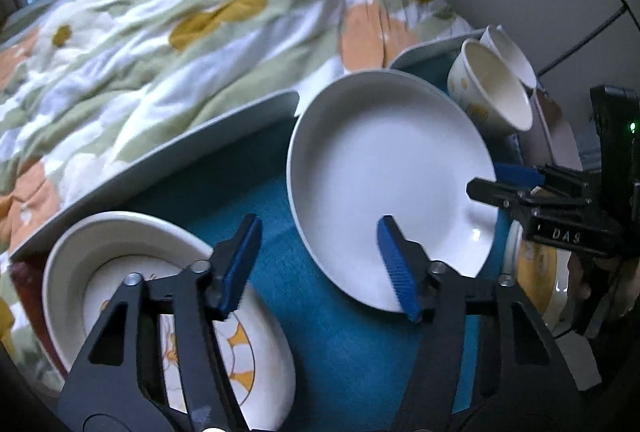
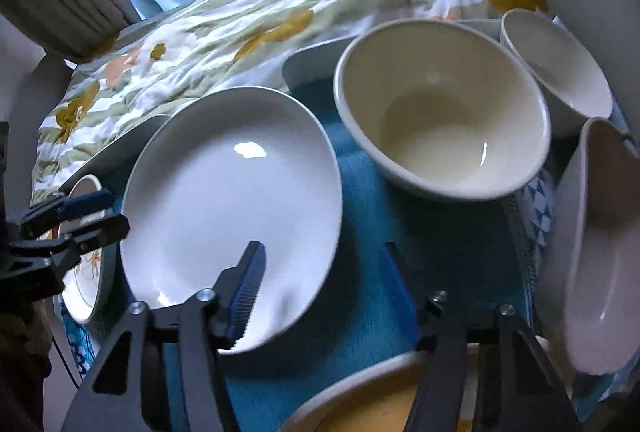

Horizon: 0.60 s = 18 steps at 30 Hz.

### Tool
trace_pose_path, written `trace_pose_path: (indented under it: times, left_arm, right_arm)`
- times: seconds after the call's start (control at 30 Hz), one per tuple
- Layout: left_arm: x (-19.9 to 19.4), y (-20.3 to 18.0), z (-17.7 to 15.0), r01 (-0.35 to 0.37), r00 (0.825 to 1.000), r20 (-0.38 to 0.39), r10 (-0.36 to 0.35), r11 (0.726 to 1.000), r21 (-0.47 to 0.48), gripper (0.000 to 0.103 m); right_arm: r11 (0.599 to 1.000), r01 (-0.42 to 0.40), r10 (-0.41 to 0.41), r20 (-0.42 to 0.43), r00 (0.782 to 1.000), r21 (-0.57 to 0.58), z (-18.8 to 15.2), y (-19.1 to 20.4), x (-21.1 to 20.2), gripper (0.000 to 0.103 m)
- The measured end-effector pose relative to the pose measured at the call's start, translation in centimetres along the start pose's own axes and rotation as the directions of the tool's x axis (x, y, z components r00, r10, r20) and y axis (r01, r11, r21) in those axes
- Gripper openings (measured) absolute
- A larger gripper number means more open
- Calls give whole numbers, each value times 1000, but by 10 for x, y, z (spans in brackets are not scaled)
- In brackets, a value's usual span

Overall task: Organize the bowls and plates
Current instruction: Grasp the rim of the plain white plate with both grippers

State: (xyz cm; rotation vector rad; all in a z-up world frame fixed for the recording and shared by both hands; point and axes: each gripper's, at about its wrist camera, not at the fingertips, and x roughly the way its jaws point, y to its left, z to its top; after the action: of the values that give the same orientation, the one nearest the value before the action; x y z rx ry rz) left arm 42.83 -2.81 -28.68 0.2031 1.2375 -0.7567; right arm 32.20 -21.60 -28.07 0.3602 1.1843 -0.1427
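Observation:
A plain white plate (image 1: 384,168) lies on the blue mat; it also shows in the right wrist view (image 2: 228,200). My left gripper (image 1: 320,268) is open and empty, its right finger over the plate's near rim, its left finger over a patterned plate (image 1: 120,272) with orange marks. My right gripper (image 2: 324,292) is open and empty, its left finger over the white plate's near edge. It shows from the side in the left wrist view (image 1: 492,182). A cream bowl (image 2: 440,112) sits tilted beyond it, also seen in the left wrist view (image 1: 492,88).
A white bowl (image 2: 556,68) stands behind the cream bowl, a large pale bowl (image 2: 592,252) leans at the right, and a yellow-centred dish (image 2: 360,404) lies at the near edge. A floral quilt (image 1: 180,44) covers the bed behind. A grey tray rim (image 1: 180,144) borders the blue mat (image 2: 380,252).

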Motion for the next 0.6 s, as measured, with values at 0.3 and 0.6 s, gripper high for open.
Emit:
trace_pose_path:
  times: [0.3,0.6]
  left_arm:
    - [25,1,3,20,998,-64,-18,999,26,29]
    - [27,0,0,-25,998,-55,27,999,39,18]
  right_arm:
    - [999,-39,39,-12,999,32,0,-3,8,29]
    - [999,-42,42,8,999,16,-2,0,6,17]
